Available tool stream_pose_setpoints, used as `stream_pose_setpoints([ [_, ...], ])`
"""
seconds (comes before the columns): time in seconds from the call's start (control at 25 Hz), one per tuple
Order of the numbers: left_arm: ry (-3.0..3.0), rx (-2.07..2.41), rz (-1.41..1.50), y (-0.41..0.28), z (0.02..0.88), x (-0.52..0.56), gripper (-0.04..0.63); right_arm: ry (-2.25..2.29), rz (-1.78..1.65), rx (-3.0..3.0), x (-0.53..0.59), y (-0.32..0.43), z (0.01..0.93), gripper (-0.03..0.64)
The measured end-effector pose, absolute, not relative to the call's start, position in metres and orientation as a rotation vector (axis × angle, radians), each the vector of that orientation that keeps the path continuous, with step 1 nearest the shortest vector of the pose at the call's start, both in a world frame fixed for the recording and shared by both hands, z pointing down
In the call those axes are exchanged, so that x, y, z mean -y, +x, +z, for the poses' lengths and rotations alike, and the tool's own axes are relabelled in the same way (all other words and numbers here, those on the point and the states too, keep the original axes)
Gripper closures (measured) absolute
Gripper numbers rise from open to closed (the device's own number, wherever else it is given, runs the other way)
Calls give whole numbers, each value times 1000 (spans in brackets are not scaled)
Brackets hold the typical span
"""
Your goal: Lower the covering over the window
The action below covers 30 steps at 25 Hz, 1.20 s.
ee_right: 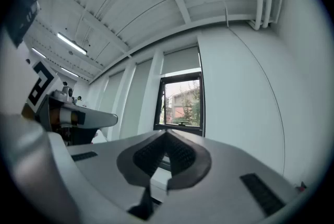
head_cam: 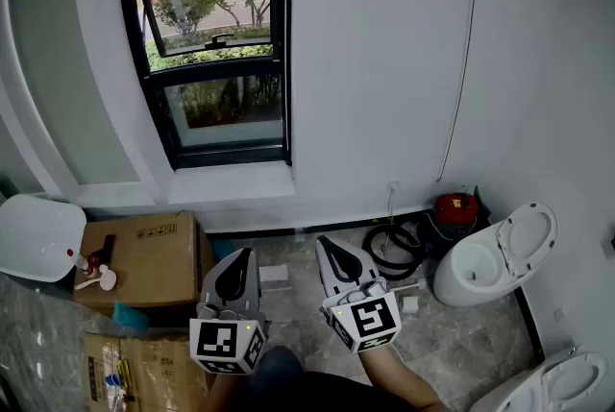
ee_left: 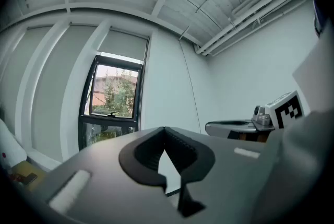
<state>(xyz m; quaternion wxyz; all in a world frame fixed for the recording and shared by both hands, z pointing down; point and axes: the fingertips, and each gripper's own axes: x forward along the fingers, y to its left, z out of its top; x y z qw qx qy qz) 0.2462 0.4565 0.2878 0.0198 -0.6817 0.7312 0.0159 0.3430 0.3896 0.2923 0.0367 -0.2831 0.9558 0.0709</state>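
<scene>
Covering: a pale grey roller blind (ee_left: 127, 45), wound up to a short band across the head of the window (ee_left: 112, 100); the glass below it is fully uncovered, so lowering is not yet begun. Judgement on handling: thin fabric, light and limp, likely to crease or skew if pinched off-centre. The bottom edge probably has a stiff rail; best hold is the middle of that edge, pulled straight down and evenly. No pull tab can be made out on it. To the right of the window a thin cord or cable (head_cam: 468, 45) runs down the wall; I cannot tell whether it drives the blind. My left gripper (head_cam: 233, 271) and right gripper (head_cam: 332, 252) are side by side, well below the window and short of the sill, both aimed toward it. Jaws on both are pressed together with nothing between them. The blind edge sits high above both, so the next move calls for a long upward reach.
</scene>
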Motion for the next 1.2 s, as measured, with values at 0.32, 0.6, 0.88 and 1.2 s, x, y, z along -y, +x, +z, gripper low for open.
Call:
stream_pose_setpoints([
  [0.32, -2207, -2228, 80, 218, 309, -403, 594, -878, 141, -2910, -339, 307, 305, 604],
  [0.6, -2241, -2160, 135, 135, 305, -315, 594, -841, 221, -2962, -263, 206, 302, 604],
  [0.88, -2295, -2089, 148, 49, 296, -224, 594, -904, 236, -2962, -170, 122, 303, 604],
  [1.2, -2441, -1979, 178, 0, 320, -152, 592, -1072, 186, -2976, -101, 83, 332, 604],
])
